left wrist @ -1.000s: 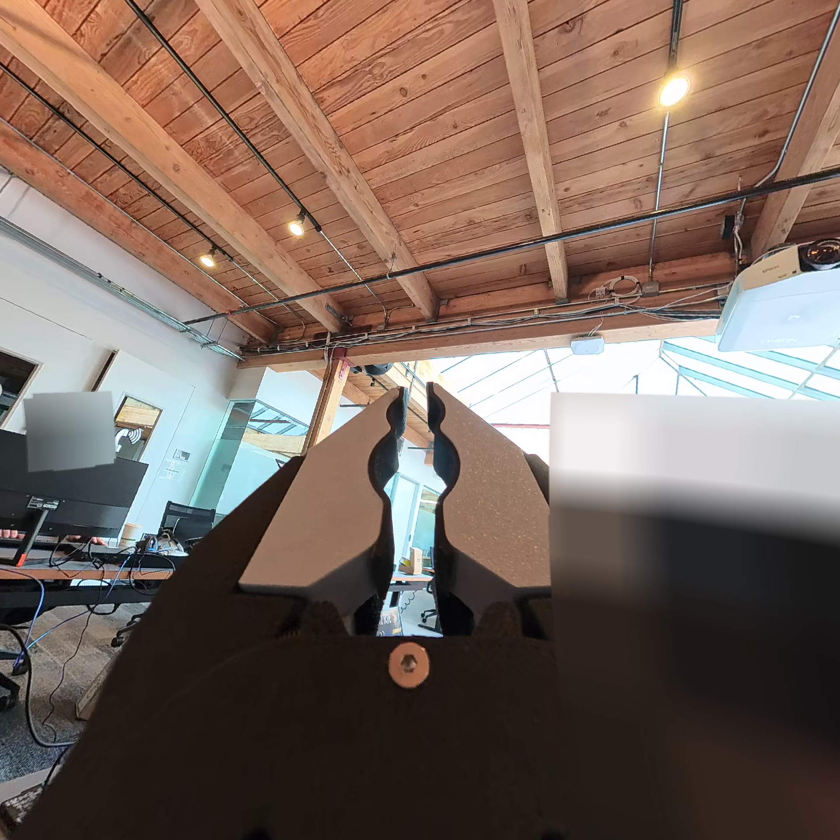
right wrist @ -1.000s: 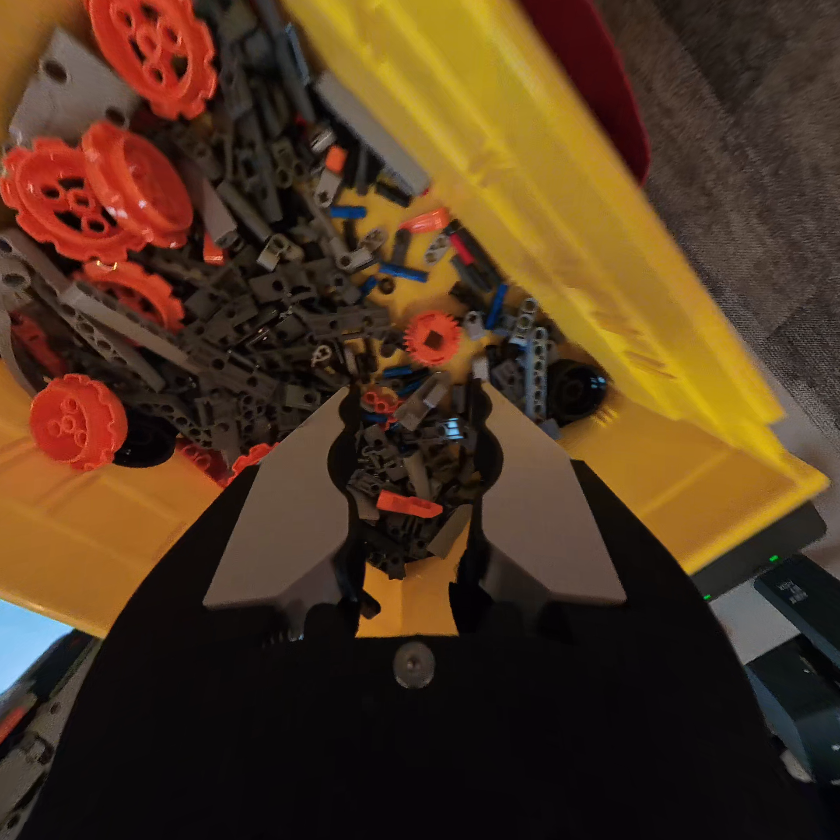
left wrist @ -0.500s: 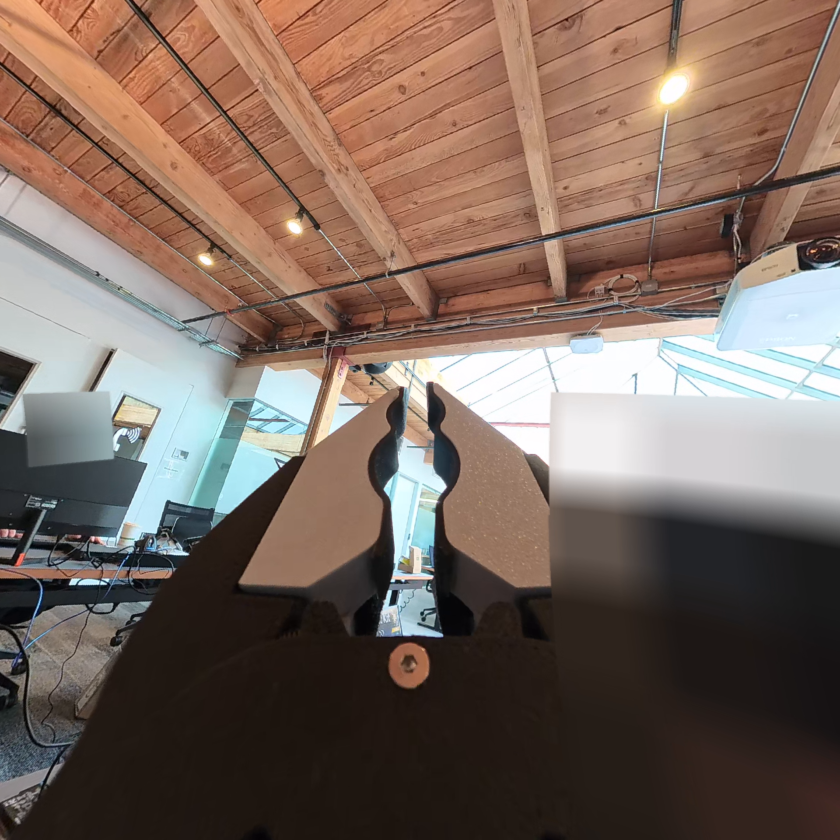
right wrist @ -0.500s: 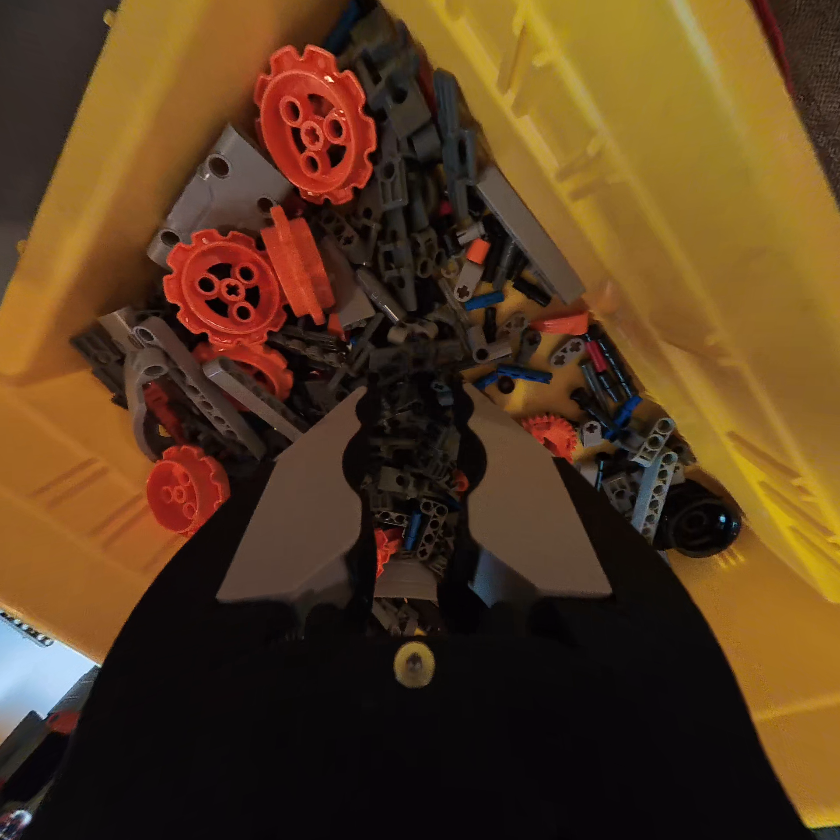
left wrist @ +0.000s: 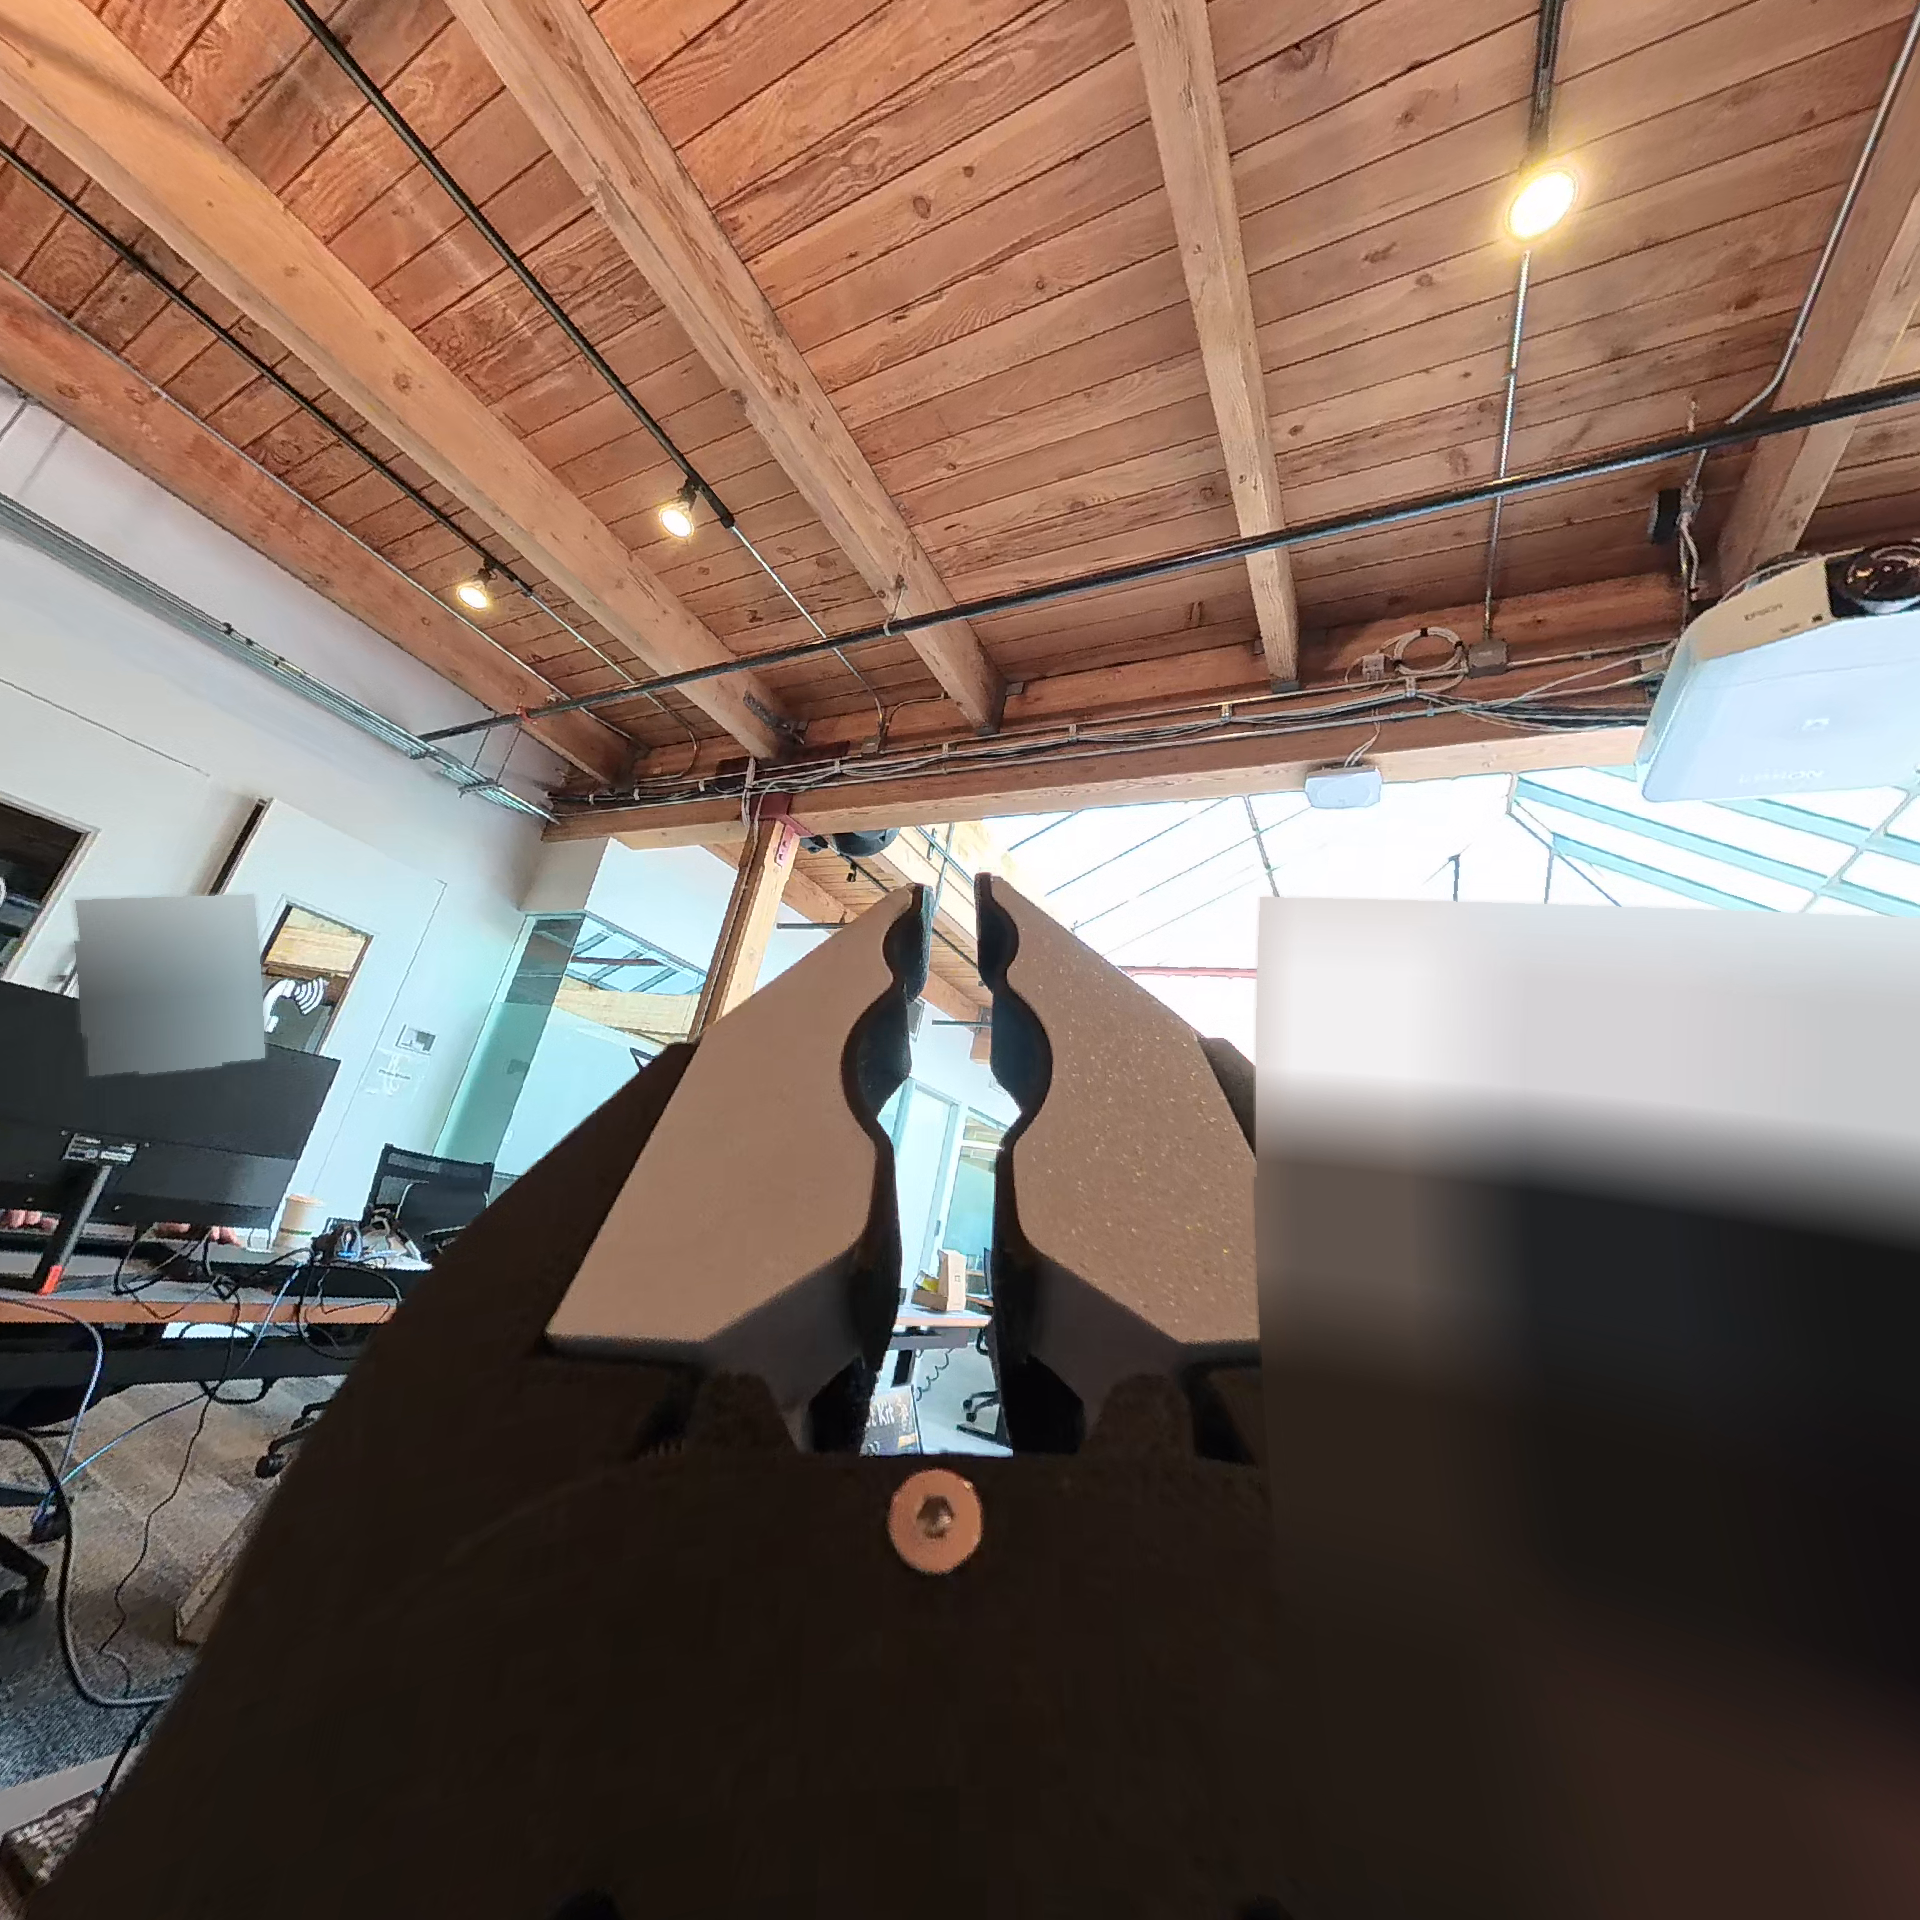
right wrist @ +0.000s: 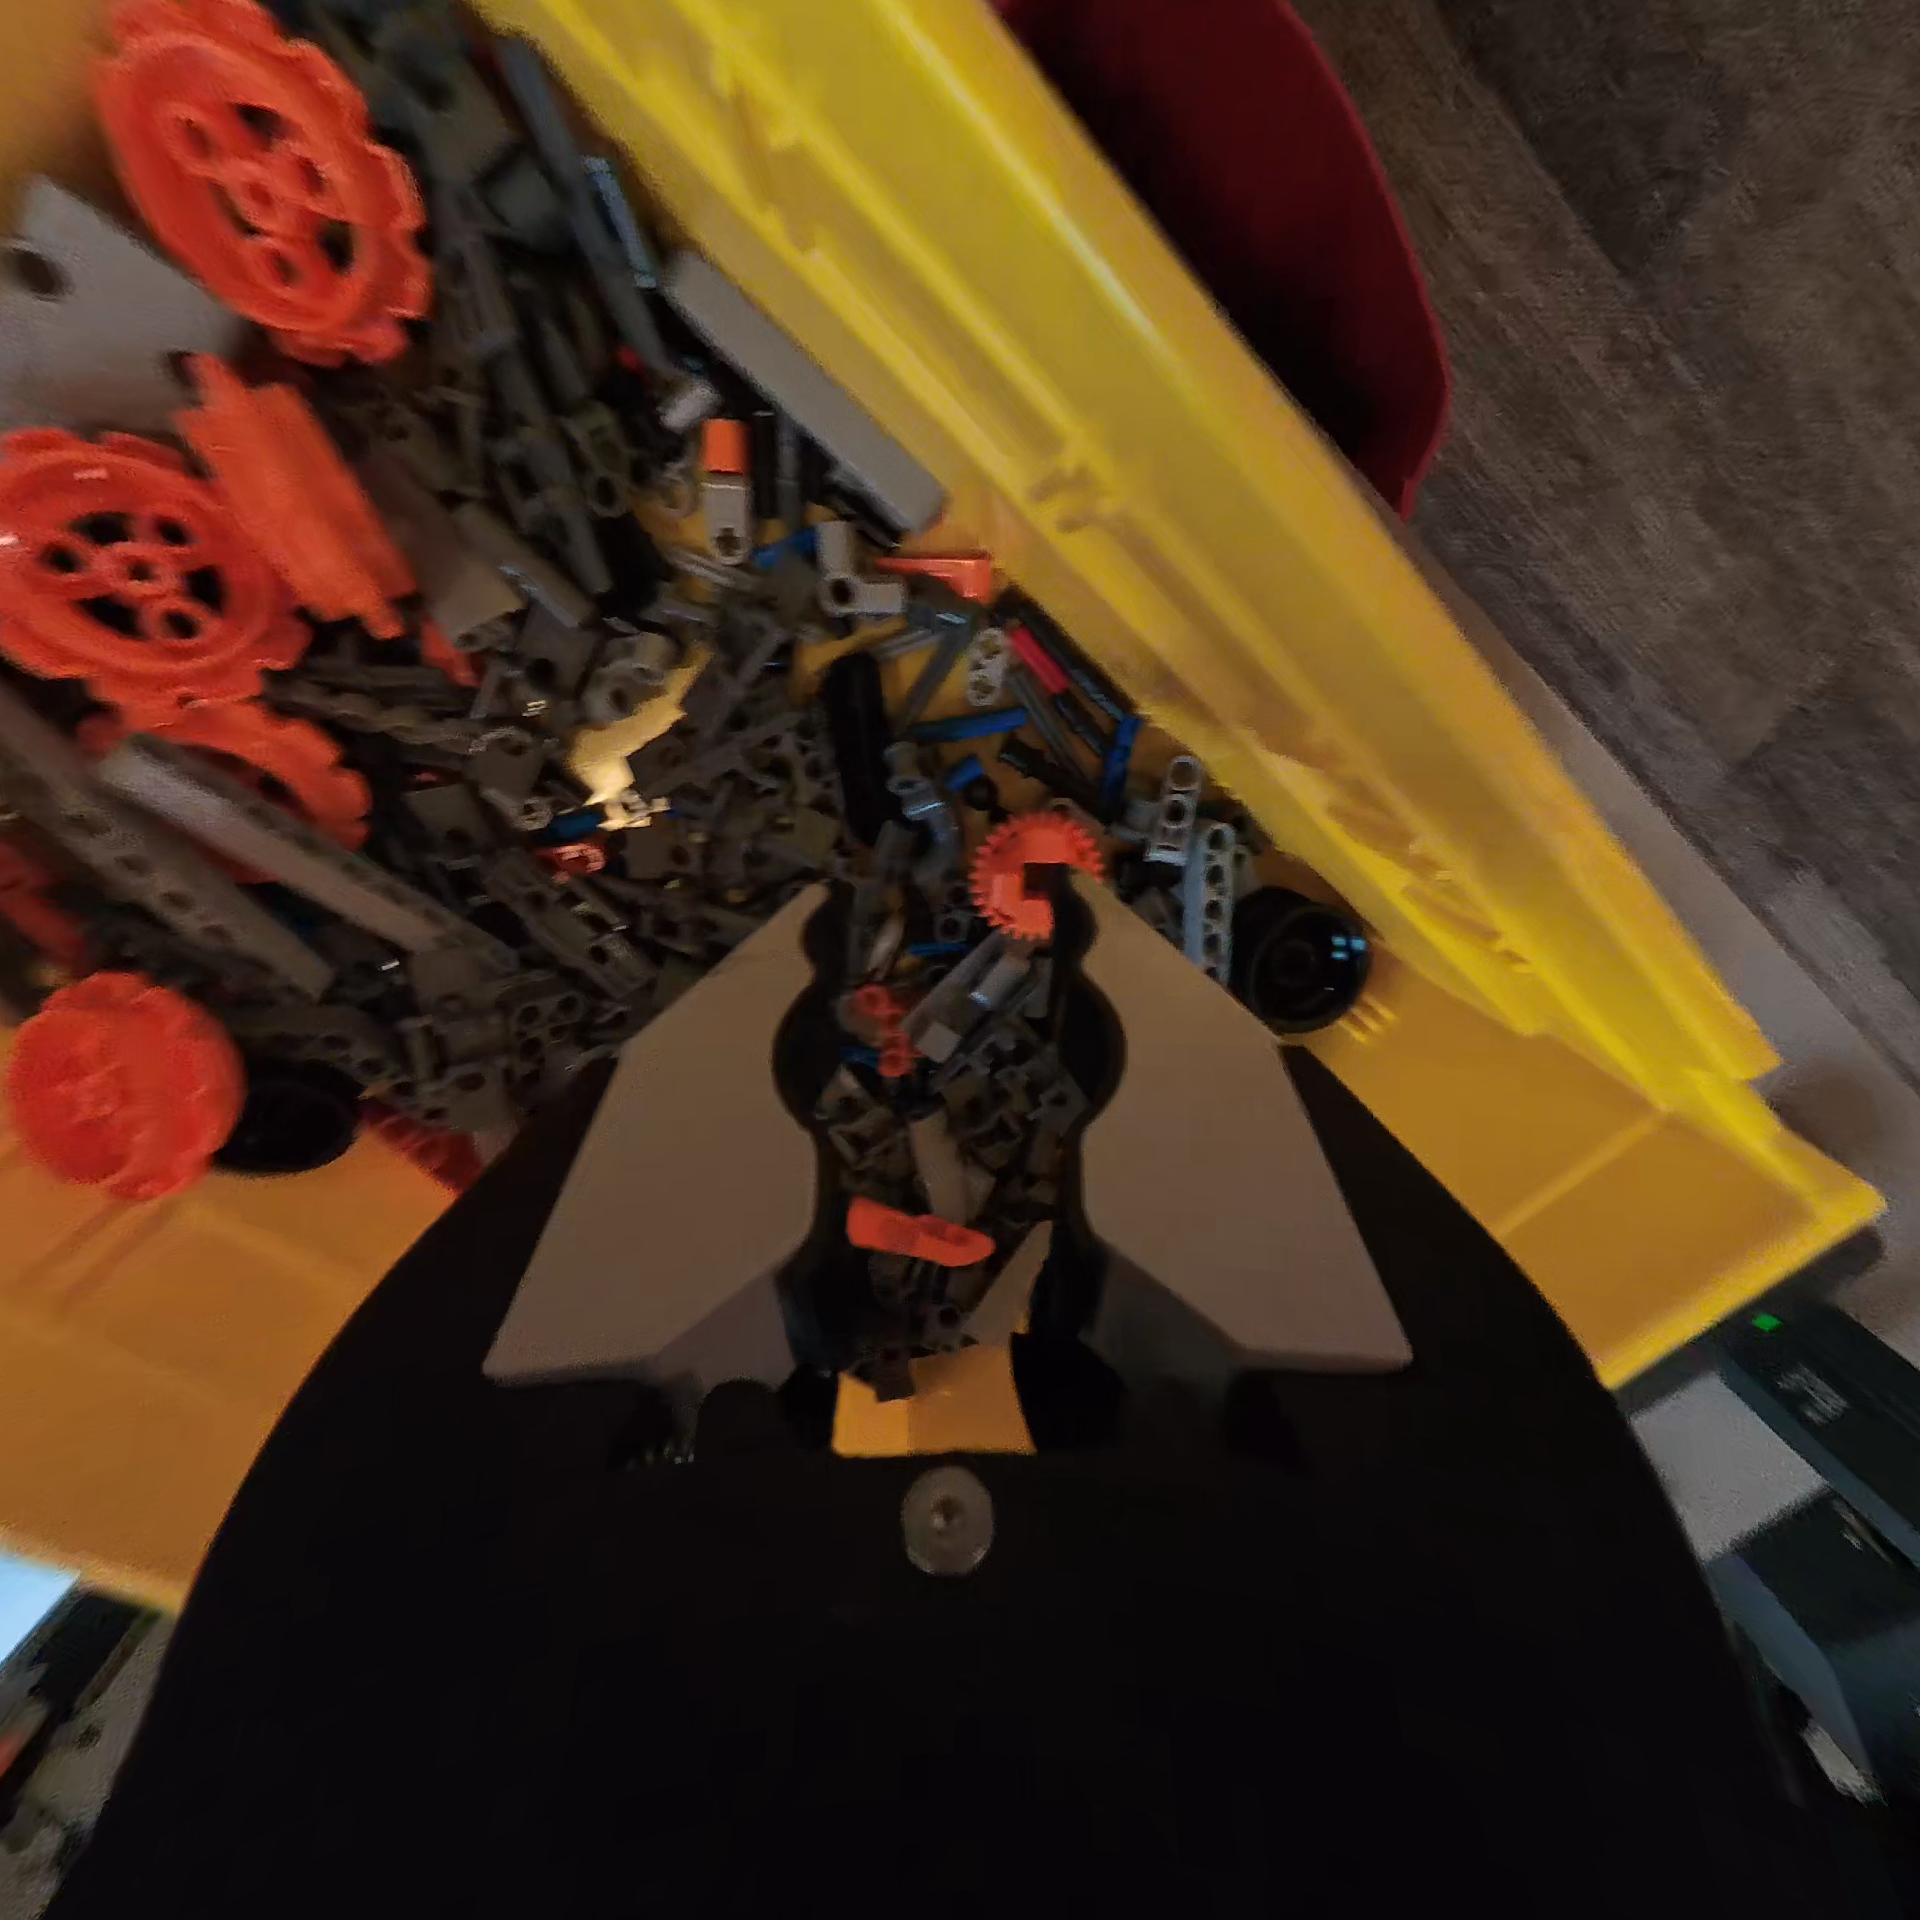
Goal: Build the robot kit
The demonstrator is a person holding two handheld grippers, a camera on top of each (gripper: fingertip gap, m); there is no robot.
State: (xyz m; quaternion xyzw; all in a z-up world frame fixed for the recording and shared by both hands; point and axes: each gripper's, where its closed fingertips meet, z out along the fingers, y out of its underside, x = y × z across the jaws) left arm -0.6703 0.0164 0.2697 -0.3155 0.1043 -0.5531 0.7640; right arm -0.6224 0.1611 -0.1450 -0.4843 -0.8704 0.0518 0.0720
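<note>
My right gripper [right wrist: 951, 914] is open and hangs over a yellow bin [right wrist: 1143, 416] full of small grey, black, blue and orange building pieces. A small orange gear [right wrist: 1034, 868] lies at its right fingertip. A grey connector [right wrist: 977, 992] and an orange piece [right wrist: 914, 1242] show between the fingers, lying in the pile below. Large orange toothed wheels [right wrist: 260, 197] lie at the bin's far left. My left gripper [left wrist: 949, 909] points up at a wooden ceiling [left wrist: 935, 312]. Its fingers are almost together with a thin slit between them and hold nothing.
A black tyre [right wrist: 1299, 961] sits in the bin's right corner. A dark red object [right wrist: 1247, 208] and grey carpet [right wrist: 1662, 416] lie beyond the bin. A dark device with a green light [right wrist: 1818, 1403] is at the lower right. A projector [left wrist: 1787, 686] hangs overhead; desks with monitors [left wrist: 156, 1122] stand left. My hands' fingertips stand some 45 cm from each other.
My right gripper swung left over the bin toward the orange wheels, then back right to the small orange gear; the view is now blurred. The left gripper has not moved.
</note>
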